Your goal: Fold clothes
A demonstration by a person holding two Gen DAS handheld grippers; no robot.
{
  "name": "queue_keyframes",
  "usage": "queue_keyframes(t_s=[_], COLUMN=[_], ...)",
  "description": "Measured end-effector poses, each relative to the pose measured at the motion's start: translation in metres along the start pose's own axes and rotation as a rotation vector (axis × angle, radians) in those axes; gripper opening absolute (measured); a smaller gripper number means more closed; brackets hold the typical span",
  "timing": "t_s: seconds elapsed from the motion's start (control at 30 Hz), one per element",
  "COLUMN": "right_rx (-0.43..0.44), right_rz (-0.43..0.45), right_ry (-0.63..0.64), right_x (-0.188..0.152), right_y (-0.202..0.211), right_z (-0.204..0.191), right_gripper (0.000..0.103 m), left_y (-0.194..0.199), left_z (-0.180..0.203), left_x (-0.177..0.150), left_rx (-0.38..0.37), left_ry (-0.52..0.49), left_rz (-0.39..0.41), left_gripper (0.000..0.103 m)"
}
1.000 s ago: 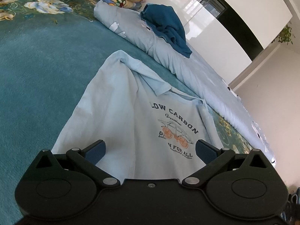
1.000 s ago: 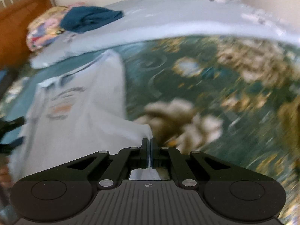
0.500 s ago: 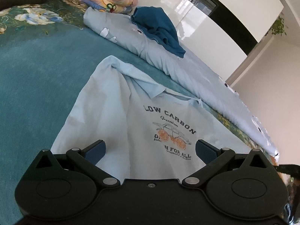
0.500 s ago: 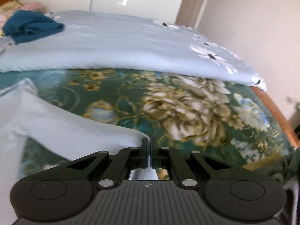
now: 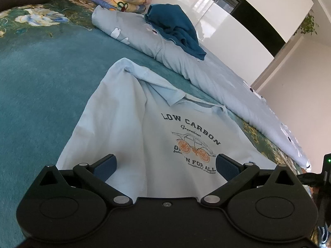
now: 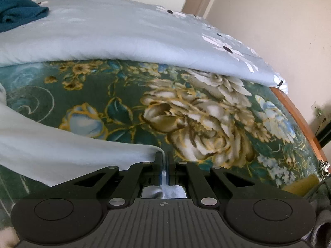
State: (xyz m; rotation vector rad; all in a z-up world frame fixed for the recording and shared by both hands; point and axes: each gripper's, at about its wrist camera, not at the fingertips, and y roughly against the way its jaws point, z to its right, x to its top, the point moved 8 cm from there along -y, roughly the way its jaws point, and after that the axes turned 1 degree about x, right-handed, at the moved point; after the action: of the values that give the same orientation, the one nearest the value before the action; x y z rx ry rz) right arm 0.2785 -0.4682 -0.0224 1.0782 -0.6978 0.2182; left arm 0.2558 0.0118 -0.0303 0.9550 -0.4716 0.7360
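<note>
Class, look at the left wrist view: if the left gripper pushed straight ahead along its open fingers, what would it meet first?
Most likely the light blue T-shirt, near its printed chest: the left gripper hangs open just above it, pointing down at the cloth. Depth is hard to judge in this view.

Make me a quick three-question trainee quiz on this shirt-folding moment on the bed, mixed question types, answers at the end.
1. True or false: the right gripper is shut on the pale blue T-shirt.
2. Multiple choice: the dark blue garment lies on A) the folded grey quilt, B) the T-shirt, C) the floor.
3. Fill in: the left gripper has its jaws ____ above the T-shirt's lower part.

Key
1. True; shirt fabric is pinched between the closed pads.
2. A
3. open; the two pads stand wide apart with nothing clamped.
</note>
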Motion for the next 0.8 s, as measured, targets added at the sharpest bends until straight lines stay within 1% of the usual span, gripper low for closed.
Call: queue_keyframes(t_s=[0.03,0.1,0.13,0.17,0.2,0.23,0.27,0.3,0.33,0.37,0.4,0.43,0.5,0.53,0.57,0.6,0.7,0.8], right_rx=[-0.003,-0.005,-0.004,-0.002,-0.001,0.006,0.008,0.011,0.019,0.027,0.042,0.057,0.094,0.116,0.139,0.161,0.253,0.359], right_rz=[0.003,0.012,0.017,0.022,0.027,0.035,0.042,0.050,0.061,0.071,0.090,0.106,0.136,0.151,0.167,0.182,0.236,0.257], right_ry=[0.002,0.001,-0.001,-0.003,-0.005,-0.007,-0.010,-0.013,-0.016,-0.020,-0.024,-0.030,-0.045,-0.054,-0.064,-0.073,-0.110,-0.157], right_x=[0.001,0.003,0.005,0.006,0.007,0.008,0.009,0.010,0.010,0.011,0.012,0.012,0.010,0.009,0.008,0.007,-0.005,-0.026], right_y=[0.003,0.009,0.013,0.016,0.020,0.026,0.032,0.038,0.044,0.051,0.060,0.067,0.083,0.091,0.099,0.107,0.134,0.158], right_z=[0.000,0.002,0.004,0.005,0.006,0.007,0.008,0.008,0.007,0.007,0.004,0.002,-0.005,-0.009,-0.013,-0.018,-0.037,-0.058], right_gripper=[0.006,0.009,0.018,0.031,0.038,0.048,0.054,0.055,0.062,0.075,0.080,0.082,0.083,0.088,0.100,0.103,0.102,0.103], left_y=[0.000,0.001,0.002,0.003,0.004,0.006,0.007,0.009,0.011,0.013,0.016,0.018,0.023,0.026,0.029,0.031,0.040,0.046], left_z=[0.000,0.001,0.002,0.003,0.003,0.004,0.004,0.004,0.004,0.004,0.004,0.003,0.000,-0.001,-0.002,-0.003,-0.008,-0.015], left_x=[0.000,0.000,0.000,0.000,0.000,0.001,0.001,0.002,0.003,0.003,0.004,0.005,0.008,0.009,0.010,0.012,0.017,0.022], left_rx=[-0.002,-0.008,-0.010,-0.014,-0.018,-0.022,-0.025,-0.029,-0.032,-0.036,-0.040,-0.042,-0.045,-0.046,-0.047,-0.049,-0.052,-0.047], left_ry=[0.000,-0.002,-0.003,-0.004,-0.006,-0.007,-0.008,-0.008,-0.007,-0.006,-0.005,-0.002,0.005,0.009,0.013,0.016,0.025,0.035], left_rz=[0.001,0.001,0.001,0.002,0.004,0.005,0.007,0.010,0.015,0.019,0.023,0.028,0.040,0.046,0.052,0.058,0.074,0.088], left_gripper=[0.101,0.101,0.101,0.101,0.101,0.101,0.101,0.101,0.101,0.101,0.101,0.101,0.101,0.101,0.101,0.101,0.101,0.101])
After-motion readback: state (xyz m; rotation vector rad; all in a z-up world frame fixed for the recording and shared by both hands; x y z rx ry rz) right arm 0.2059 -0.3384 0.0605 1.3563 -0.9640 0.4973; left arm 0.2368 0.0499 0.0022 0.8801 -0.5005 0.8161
